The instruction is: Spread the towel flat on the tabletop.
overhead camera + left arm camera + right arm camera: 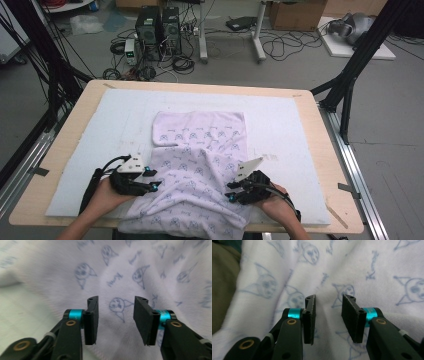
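High view: both grippers' fingers gape over the printed cloth (200,165).

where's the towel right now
In the high view the towel lies mid-table on the white pad, its near edge hanging over the table front, between both grippers.
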### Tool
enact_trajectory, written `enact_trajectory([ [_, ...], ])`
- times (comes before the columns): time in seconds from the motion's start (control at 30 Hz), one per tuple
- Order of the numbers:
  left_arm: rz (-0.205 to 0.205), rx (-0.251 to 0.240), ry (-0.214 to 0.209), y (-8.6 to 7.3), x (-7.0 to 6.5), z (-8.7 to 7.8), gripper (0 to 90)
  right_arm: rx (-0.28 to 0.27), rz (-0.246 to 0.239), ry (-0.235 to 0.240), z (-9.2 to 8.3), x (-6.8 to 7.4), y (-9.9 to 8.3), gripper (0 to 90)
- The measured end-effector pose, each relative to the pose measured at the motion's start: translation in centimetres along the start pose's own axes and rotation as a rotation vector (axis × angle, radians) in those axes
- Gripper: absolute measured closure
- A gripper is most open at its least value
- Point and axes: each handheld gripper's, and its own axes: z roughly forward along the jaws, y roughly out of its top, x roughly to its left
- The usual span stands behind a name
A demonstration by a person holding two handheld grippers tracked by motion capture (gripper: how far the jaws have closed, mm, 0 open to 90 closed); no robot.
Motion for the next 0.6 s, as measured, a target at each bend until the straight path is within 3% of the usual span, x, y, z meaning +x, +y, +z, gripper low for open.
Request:
enact_trajectory([
  [0.07, -0.013, 0.000, -0.024, 0.0, -0.2, -0.1, 81.6, -0.020, 0.006, -0.001, 0.1, -0.1, 0.0, 72.9],
  [0.1, 0.000, 0.004, -0.022, 0.0, -0.5, -0.1, 86.7, -0.024, 0.000, 0.003, 0.2, -0.1, -0.1, 75.7],
  [0.17, 0.002, 0.020, -0.050, 0.0, -0.6, -0.5, 87.9, -0.026, -0.023, 0.030, 0.3, -0.2, 0.0, 86.0],
  [0.3, 0.018, 0.023, -0.054, -1.0, -1.7, -2.1, 88.2, -0.018, -0.052, 0.048, 0.2, 0.4, 0.1, 87.2],
  [0.43, 0.032, 0.020, -0.079, -2.8, -3.9, -4.5, 88.2, -0.033, -0.071, 0.093, -0.8, 2.1, -0.3, 87.4],
  [0.53, 0.052, 0.001, -0.137, -3.3, -5.8, -6.2, 87.4, -0.092, -0.095, 0.148, -2.5, 4.2, -0.6, 86.6],
  [0.6, 0.058, -0.029, -0.137, -2.9, -6.1, -6.8, 81.2, -0.144, -0.103, 0.148, -3.8, 5.0, -0.5, 81.6],
])
